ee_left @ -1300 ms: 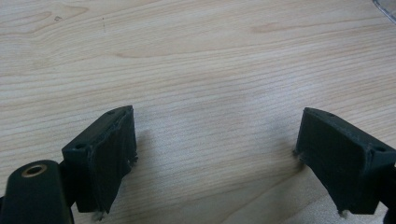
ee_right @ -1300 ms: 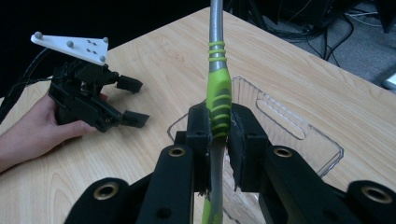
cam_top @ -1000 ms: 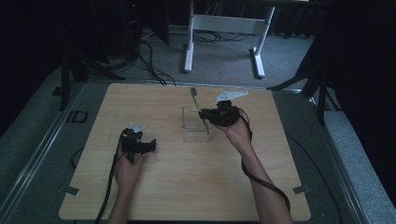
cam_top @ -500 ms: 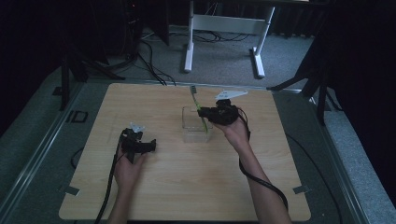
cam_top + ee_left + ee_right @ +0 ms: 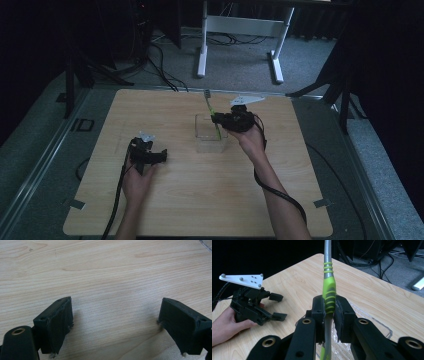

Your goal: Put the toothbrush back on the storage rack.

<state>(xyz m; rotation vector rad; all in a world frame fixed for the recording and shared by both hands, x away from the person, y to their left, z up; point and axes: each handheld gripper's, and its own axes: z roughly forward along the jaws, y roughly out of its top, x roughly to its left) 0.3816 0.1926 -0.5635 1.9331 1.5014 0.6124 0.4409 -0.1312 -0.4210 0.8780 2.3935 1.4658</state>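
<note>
Holding item: toothbrush [image 5: 329,293], green-and-grey handle, clamped upright between the jaws of the right gripper [image 5: 329,306] at its ribbed grip section, directly above the clear tray [image 5: 205,142], lower end inside it. Judged light, stiff, slim; smooth shaft likely slippery, so the rubbery ribbed band is the soundest hold, and it may pivot if pinched off-centre. Left gripper [image 5: 147,156], well to the left of the tray, rests on the table [image 5: 200,200], jaws wide apart, nothing between them.

Readable text: none on any surface in view.
Toothbrush [image 5: 329,293]: no brand legible on its green-and-grey handle.
Counter [image 5: 200,200]: bare wood grain, unmarked.
</note>
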